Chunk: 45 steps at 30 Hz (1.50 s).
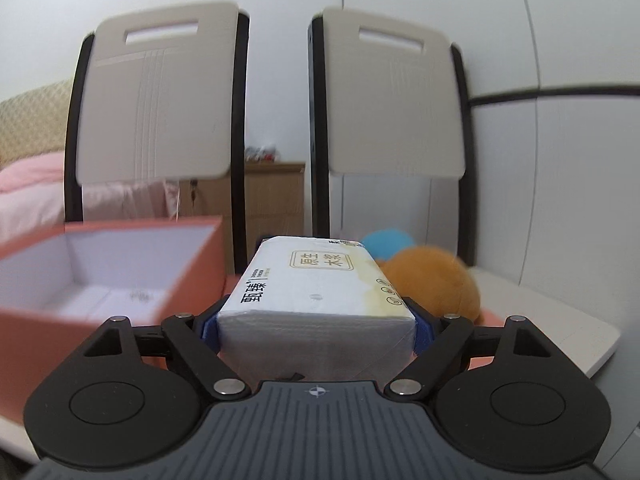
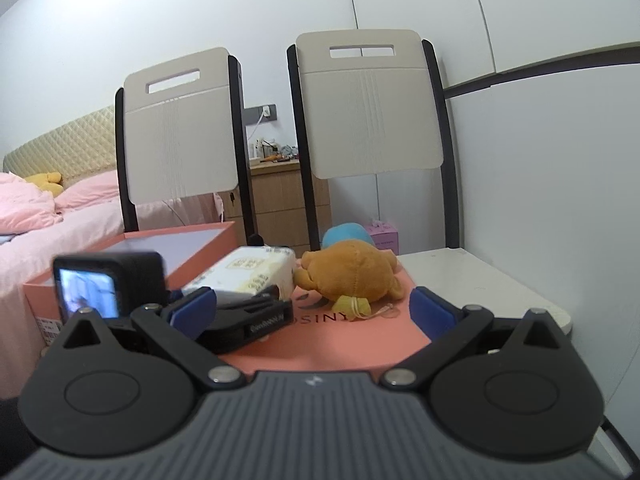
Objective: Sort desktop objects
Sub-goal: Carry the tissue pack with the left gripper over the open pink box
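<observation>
Lower right: right gripper point(image 2: 314, 308) spread over bare pink lid point(image 2: 360, 340). Orange plush point(image 2: 352, 276) blocks centre; left gripper point(image 2: 224, 300) blocks left.

White tissue pack point(image 1: 316, 280) with gold label, orange plush point(image 2: 352, 276), salmon-pink box point(image 1: 188, 276), blue-padded jaws.

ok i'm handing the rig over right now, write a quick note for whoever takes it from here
Left gripper: shut on the white plastic-wrapped tissue pack, held above the table, just right of the open salmon-pink cardboard box.
Right gripper: open, holding nothing, hovering over the flat salmon-pink box lid.
Orange plush toy lies on that lid; a blue plush toy sits behind it.
Done: tissue pack picked up. The part of the box interior in view shows nothing in it.
Left: place the pack, probably in the box, then deal with both plush toys.
</observation>
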Tool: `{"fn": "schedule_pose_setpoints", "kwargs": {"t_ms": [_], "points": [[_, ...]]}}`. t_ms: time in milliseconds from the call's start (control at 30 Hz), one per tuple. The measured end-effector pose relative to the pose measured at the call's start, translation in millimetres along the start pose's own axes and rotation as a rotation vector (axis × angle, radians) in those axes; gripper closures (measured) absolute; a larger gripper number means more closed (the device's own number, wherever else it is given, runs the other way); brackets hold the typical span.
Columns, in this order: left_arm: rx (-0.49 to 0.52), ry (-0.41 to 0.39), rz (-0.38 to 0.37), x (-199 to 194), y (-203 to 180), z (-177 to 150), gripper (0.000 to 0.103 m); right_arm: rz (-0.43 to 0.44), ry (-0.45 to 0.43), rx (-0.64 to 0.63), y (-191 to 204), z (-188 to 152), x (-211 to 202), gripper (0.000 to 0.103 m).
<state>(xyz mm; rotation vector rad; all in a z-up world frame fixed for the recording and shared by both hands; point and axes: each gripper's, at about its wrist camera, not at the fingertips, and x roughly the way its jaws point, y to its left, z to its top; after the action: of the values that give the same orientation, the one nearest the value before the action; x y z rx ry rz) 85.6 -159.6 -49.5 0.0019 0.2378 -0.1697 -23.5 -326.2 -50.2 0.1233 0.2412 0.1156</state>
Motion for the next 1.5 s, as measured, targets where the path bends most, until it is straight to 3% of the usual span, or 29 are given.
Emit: {"fn": "schedule_pose_setpoints", "kwargs": {"t_ms": [167,333,567,733,867,1000,1300,1500], "points": [[-0.021,-0.042,-0.048,-22.2,27.4,28.7,0.016,-0.042,-0.016,0.054,-4.9,4.0,7.0,0.000],[-0.029,-0.094,-0.027,-34.3,60.6,55.8,0.016,-0.036,0.009,0.057,6.4,4.2,22.6,0.000],[-0.045,-0.099,0.153,-7.1,136.9,92.1,0.016,0.031,0.057,0.043,34.6,1.8,49.6,0.000],[-0.070,-0.030,0.318,34.4,195.9,101.6,0.016,0.049,0.085,0.031,50.0,0.0,68.9,0.000],[-0.081,0.042,0.379,61.0,230.3,104.2,0.016,0.066,0.113,0.038,58.6,-1.4,83.0,0.000],[-0.117,0.076,0.373,66.0,250.8,92.9,0.016,0.086,0.126,0.031,65.1,-2.6,93.1,0.000],[-0.092,0.084,0.359,65.8,255.4,87.2,0.015,0.123,0.127,0.055,71.4,-4.1,102.1,0.000],[-0.076,0.047,0.343,58.6,250.2,83.9,0.005,0.140,0.124,0.049,74.4,-4.5,101.1,0.000]]}}
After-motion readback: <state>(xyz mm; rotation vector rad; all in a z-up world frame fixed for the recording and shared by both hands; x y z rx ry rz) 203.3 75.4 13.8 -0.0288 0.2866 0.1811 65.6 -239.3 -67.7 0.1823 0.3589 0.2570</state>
